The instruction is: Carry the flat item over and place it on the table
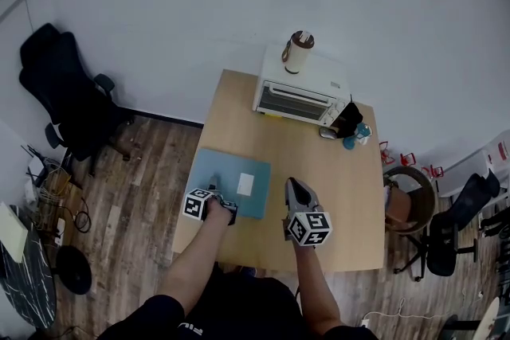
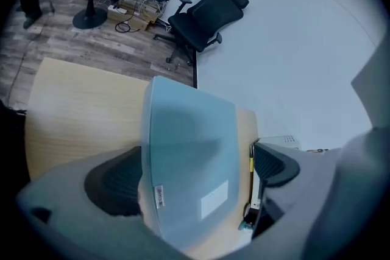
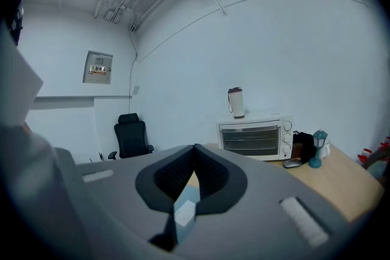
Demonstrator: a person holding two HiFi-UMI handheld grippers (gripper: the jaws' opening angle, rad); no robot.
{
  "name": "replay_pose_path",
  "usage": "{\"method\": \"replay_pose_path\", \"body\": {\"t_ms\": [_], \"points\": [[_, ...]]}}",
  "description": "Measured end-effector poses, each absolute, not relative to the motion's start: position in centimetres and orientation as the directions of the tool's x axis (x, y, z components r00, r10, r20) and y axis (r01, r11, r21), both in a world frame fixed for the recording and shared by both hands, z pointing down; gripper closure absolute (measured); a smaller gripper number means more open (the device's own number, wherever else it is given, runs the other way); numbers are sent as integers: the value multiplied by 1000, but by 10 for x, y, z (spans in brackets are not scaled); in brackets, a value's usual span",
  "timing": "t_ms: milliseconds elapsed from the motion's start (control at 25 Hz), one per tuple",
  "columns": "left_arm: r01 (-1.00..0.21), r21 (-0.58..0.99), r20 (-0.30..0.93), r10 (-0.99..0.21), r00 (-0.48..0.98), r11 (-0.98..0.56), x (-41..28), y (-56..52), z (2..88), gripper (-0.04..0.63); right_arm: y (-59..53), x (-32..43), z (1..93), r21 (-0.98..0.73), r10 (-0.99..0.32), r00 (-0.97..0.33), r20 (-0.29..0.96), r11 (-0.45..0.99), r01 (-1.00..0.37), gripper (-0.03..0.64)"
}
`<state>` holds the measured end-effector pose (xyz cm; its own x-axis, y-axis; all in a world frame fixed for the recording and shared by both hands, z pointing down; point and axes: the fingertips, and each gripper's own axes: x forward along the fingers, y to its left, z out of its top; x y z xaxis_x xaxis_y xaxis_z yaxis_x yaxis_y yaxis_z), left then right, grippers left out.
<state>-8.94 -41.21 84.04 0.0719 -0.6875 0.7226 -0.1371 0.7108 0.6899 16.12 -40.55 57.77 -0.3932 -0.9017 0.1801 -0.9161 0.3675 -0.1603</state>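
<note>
Your left claw [image 1: 227,210] stood wide open astride the near edge of the flat blue item [image 1: 233,181], which lay on the desk [image 1: 319,171]. Your right claw [image 1: 296,189] was closed, empty. The item looked thin, light and likely slick, so pinch an edge squarely.

no readable text, numbers or signs

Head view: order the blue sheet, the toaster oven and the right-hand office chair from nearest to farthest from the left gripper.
1. Blue sheet, right at the left gripper.
2. Toaster oven, far end of the table.
3. Office chair, off the table, far right.
</note>
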Motion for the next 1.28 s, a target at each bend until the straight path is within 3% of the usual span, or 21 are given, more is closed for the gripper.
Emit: {"method": "replay_pose_path", "body": {"t_ms": [240, 440, 560, 640, 800, 880, 1000, 1120, 1200, 1280], "points": [[-141, 782, 620, -780, 82, 607, -98, -420, 820, 44, -412, 150, 576, -161, -894, -412, 175, 386, -908, 609], [-96, 976, 209, -964, 165, 195, -84, -466, 726, 67, -415, 146, 572, -159, -894, -415, 167, 391, -907, 609], [-34, 997, -58, -981, 184, -65, -84, -475, 665, 67, -414, 145, 570, -160, -895, -416, 161, 392, -906, 609], [-33, 984, -167, -965, 204, -177, -85, -472, 637, 72, -413, 145, 570, -163, -897, -414, 157, 390, -906, 609], [-92, 960, -234, -936, 263, -266, -84, -464, 613, 72, -413, 147, 569, -167, -899, -410, 153, 385, -908, 609], [-205, 929, -230, -916, 328, -307, -78, -459, 603, 75, -413, 147, 569, -169, -900, -408, 151, 383, -908, 609], [-489, 774, -154, -869, 470, -402, -58, -449, 584, 98, -411, 144, 569, -170, -899, -414, 144, 390, -905, 609], [-728, 439, -40, -820, 570, -527, -34, -437, 565, 104, -410, 143, 568, -172, -899, -416, 138, 392, -904, 609], [-802, 135, 41, -806, 591, -581, -20, -427, 556, 104, -410, 141, 568, -173, -899, -416, 136, 392, -904, 609], [-808, -53, 65, -809, 584, -587, -14, -419, 547, 107, -409, 138, 566, -169, -898, -420, 133, 397, -902, 609]]}}
